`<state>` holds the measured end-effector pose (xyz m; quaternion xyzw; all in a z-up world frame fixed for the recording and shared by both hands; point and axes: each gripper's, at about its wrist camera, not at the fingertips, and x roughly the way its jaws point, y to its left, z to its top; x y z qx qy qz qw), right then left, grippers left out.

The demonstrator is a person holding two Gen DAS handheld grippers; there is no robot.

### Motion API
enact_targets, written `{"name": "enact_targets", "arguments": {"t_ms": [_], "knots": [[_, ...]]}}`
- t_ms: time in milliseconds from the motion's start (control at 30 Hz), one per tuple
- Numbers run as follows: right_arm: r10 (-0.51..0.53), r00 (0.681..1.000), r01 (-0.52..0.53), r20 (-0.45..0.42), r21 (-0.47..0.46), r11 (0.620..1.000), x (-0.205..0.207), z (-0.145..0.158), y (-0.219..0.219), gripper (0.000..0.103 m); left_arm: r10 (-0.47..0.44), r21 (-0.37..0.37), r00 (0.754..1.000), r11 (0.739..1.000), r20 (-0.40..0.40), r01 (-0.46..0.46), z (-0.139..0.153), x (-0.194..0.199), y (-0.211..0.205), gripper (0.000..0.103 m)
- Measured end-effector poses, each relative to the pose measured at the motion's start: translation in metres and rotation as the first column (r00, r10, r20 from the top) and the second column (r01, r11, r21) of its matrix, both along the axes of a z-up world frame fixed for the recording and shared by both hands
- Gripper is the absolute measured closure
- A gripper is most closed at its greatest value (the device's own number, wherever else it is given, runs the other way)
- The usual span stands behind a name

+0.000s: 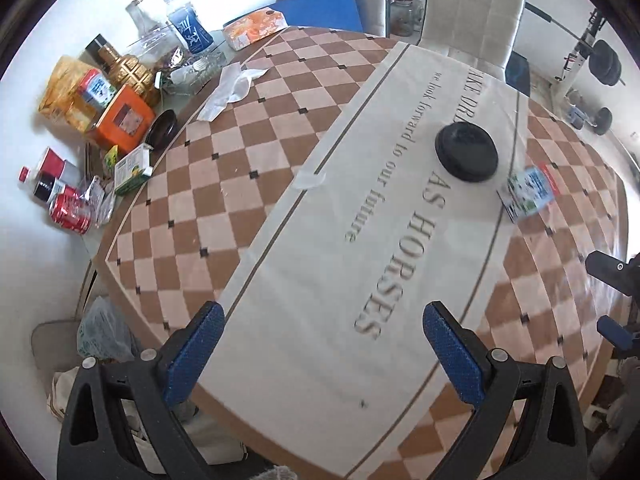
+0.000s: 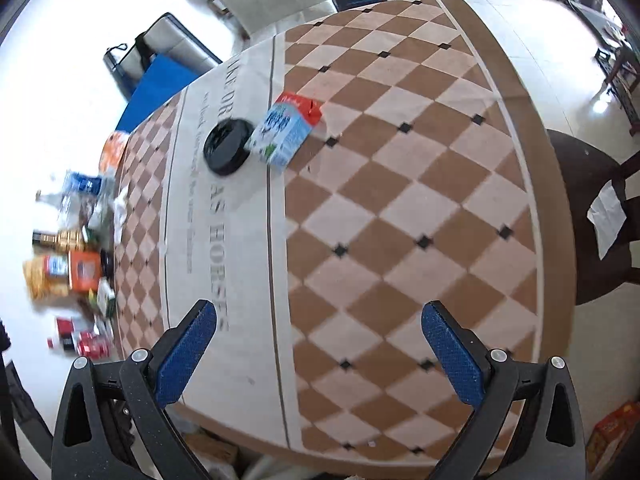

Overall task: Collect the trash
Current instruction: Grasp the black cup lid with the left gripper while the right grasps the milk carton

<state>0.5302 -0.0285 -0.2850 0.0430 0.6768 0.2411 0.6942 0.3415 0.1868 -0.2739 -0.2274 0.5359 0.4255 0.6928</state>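
Evidently little was collected: both the left gripper and right gripper hung spread and empty, while the blue-and-white milk carton lay at twelve o'clock, touching the black round lid.

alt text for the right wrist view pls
The open right hand-held gripper hovers over a checkered tablecloth, holding nothing. Farther off, a blue-and-white milk carton lies beside a black round lid, with clutter along the table's left edge.
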Motion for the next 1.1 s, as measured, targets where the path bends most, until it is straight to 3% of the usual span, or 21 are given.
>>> {"name": "enact_targets", "arguments": {"t_ms": [167,300,400,433,467,600,667,767,867,933,1000,1067,1100], "knots": [[-0.051,0.998,0.048,-0.036,-0.075,0.996,0.076,-0.055,0.082,0.000,0.025,-0.032,0.999,0.999,-0.042,-0.026,-0.027,0.053,0.048,0.001],[-0.086,0.993,0.077,-0.085,-0.111,0.991,0.110,-0.094,0.125,0.001,0.032,-0.083,0.998,0.996,-0.062,-0.037,-0.049,0.080,0.070,0.001],[-0.020,0.999,0.014,-0.044,-0.141,0.990,0.116,-0.101,0.150,0.015,0.018,-0.125,0.998,0.992,-0.054,-0.025,-0.059,0.098,0.078,0.001],[0.043,0.999,-0.044,-0.006,-0.166,0.985,0.117,-0.098,0.161,0.031,0.012,-0.139,0.999,0.990,-0.050,-0.019,-0.062,0.106,0.080,0.001],[0.091,0.996,-0.088,0.012,-0.176,0.980,0.116,-0.097,0.165,0.040,0.004,-0.154,0.999,0.988,-0.039,-0.010,-0.063,0.113,0.080,0.001],[0.298,0.952,-0.271,0.065,-0.265,0.925,0.123,-0.094,0.173,0.042,-0.039,-0.249,0.998,0.967,0.041,0.048,-0.070,0.148,0.079,0.001],[0.364,0.927,-0.317,0.093,-0.325,0.891,0.131,-0.092,0.166,0.043,-0.074,-0.291,0.996,0.953,0.058,0.087,-0.077,0.167,0.076,0.001],[0.401,0.912,-0.341,0.082,-0.389,0.856,0.147,-0.097,0.152,0.043,-0.115,-0.332,0.992,0.935,0.048,0.124,-0.090,0.192,0.072,0.001],[0.394,0.918,-0.346,0.037,-0.410,0.844,0.156,-0.109,0.142,0.042,-0.132,-0.354,0.991,0.926,0.020,0.130,-0.103,0.209,0.070,0.001],[0.373,0.927,-0.335,0.033,-0.369,0.867,0.158,-0.110,0.138,0.034,-0.136,-0.355,0.991,0.927,-0.010,0.124,-0.111,0.215,0.071,0.003],[0.365,0.930,-0.325,0.040,-0.373,0.869,0.158,-0.110,0.139,0.033,-0.137,-0.342,0.990,0.931,-0.009,0.126,-0.113,0.216,0.070,0.005],[0.349,0.936,-0.306,0.051,-0.375,0.875,0.160,-0.109,0.137,0.032,-0.138,-0.310,0.990,0.941,0.004,0.132,-0.109,0.216,0.070,0.015],[0.343,0.938,-0.296,0.060,-0.379,0.877,0.160,-0.108,0.135,0.033,-0.140,-0.304,0.990,0.943,0.013,0.138,-0.107,0.216,0.070,0.015]]}}
